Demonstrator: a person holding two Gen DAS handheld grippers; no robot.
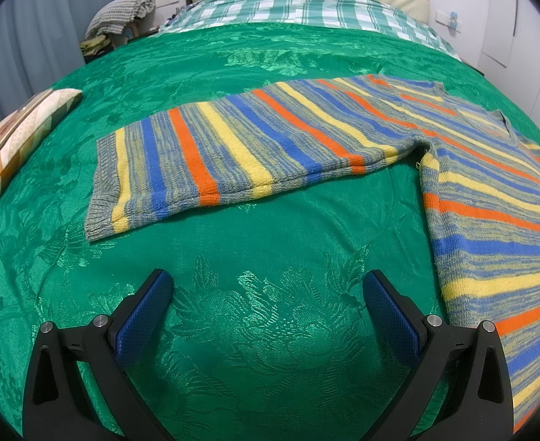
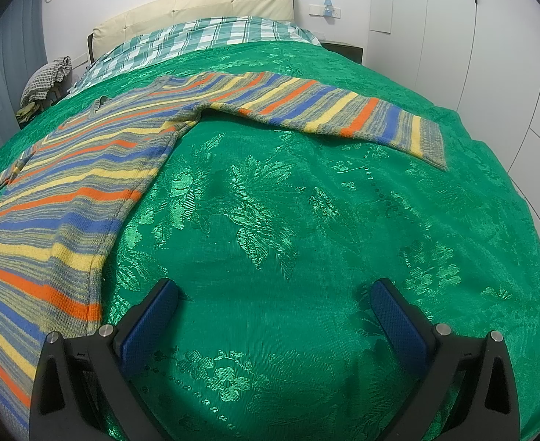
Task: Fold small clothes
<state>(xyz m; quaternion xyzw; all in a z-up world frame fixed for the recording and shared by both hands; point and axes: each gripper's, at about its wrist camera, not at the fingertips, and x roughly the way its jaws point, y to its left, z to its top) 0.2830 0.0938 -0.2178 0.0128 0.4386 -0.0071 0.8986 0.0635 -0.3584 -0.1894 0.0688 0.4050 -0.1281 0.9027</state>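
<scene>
The striped knitted sweater (image 1: pixel 490 198), banded in orange, blue, yellow and mottled grey wool, lies spread flat on the shiny green floral damask bedspread (image 1: pixel 270 294), its body between our two grippers and a sleeve stretched out to either side. Seen from the left gripper (image 1: pixel 268 305), the left sleeve (image 1: pixel 233 158) runs crosswise ahead of the fingers, long axis left to right, its ribbed grey cuff (image 1: pixel 101 198) at the far left and the body edge just to the right. Seen from the right gripper (image 2: pixel 273 312), the other sleeve (image 2: pixel 325 110) mirrors this, its cuff (image 2: pixel 431 143) pointing right and the body lying to the left. Each gripper hangs over bare bedspread with its blue textured pads spread wide apart, grasping nothing. We judge each sleeve belongs to the gripper on its own side, to be carried inward across the body. The knit looks thick, soft and limp, likely to sag when lifted; the damask looks slick, so the sweater may slide.
</scene>
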